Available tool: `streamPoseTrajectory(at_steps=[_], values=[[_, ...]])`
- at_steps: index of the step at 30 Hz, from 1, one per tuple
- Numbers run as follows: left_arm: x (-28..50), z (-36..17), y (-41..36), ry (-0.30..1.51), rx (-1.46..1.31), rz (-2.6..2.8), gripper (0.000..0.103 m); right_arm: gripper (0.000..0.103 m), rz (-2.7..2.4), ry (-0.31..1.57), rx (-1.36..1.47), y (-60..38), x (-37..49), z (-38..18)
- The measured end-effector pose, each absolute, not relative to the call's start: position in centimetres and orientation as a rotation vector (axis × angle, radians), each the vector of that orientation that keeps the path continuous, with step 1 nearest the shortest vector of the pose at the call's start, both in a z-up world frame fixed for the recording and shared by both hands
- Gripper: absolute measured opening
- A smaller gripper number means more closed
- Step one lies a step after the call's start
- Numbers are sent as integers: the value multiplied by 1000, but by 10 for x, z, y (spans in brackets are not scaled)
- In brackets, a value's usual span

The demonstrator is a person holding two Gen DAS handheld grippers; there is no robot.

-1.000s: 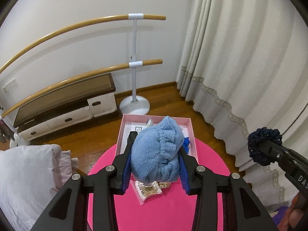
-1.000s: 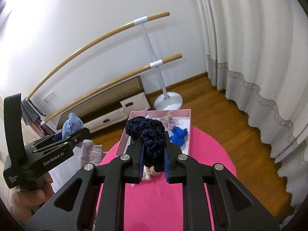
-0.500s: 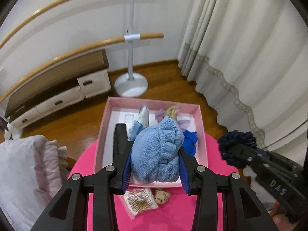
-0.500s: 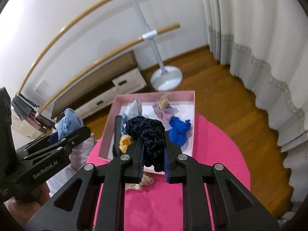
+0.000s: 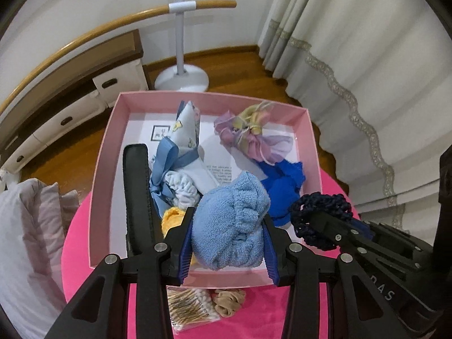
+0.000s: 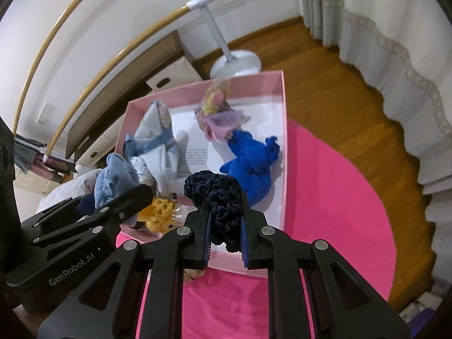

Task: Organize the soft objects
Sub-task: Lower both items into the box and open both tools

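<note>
a box [image 5: 103, 152] is set on a round table [image 5: 245, 322], and in it a headband [image 5: 135, 195] lies at the left with scrunchies [image 5: 282, 189] to its right. before the box, swabs [image 5: 189, 308] and another scrunchie [image 5: 228, 305] are laid side by side.

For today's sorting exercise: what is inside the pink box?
Pink box holds a black band, patterned cloth, lilac scrunchie, royal-blue, white, yellow pieces. The grippers' loads cover its near floor.

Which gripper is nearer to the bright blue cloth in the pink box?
Right. The right gripper with its navy scrunchie is beside the bright blue cloth; the left gripper is further toward the box's middle.
</note>
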State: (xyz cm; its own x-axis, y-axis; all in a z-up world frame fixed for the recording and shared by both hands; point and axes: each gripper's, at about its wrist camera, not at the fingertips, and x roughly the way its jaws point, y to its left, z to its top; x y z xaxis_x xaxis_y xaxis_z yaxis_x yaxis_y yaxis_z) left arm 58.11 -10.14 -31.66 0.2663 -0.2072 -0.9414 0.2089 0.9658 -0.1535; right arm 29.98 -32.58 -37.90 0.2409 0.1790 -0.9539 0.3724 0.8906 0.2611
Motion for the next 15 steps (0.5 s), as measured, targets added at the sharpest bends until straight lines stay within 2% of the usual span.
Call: streamPoseTrajectory(at_steps=[6, 9, 13, 15], values=[[592, -331, -102, 1306, 13, -284, 43, 15, -134, 1357, 494, -326, 301, -392], [599, -339, -104, 1305, 20, -274, 49, 16, -132, 1365, 490, -325, 300, -394], [596, -340, -101, 1281, 27, -259, 70, 19, -126, 1369, 481, -323, 300, -393], [594, -336, -96, 1263, 26, -244, 73, 27, -123, 1364, 467, -321, 299, -390]])
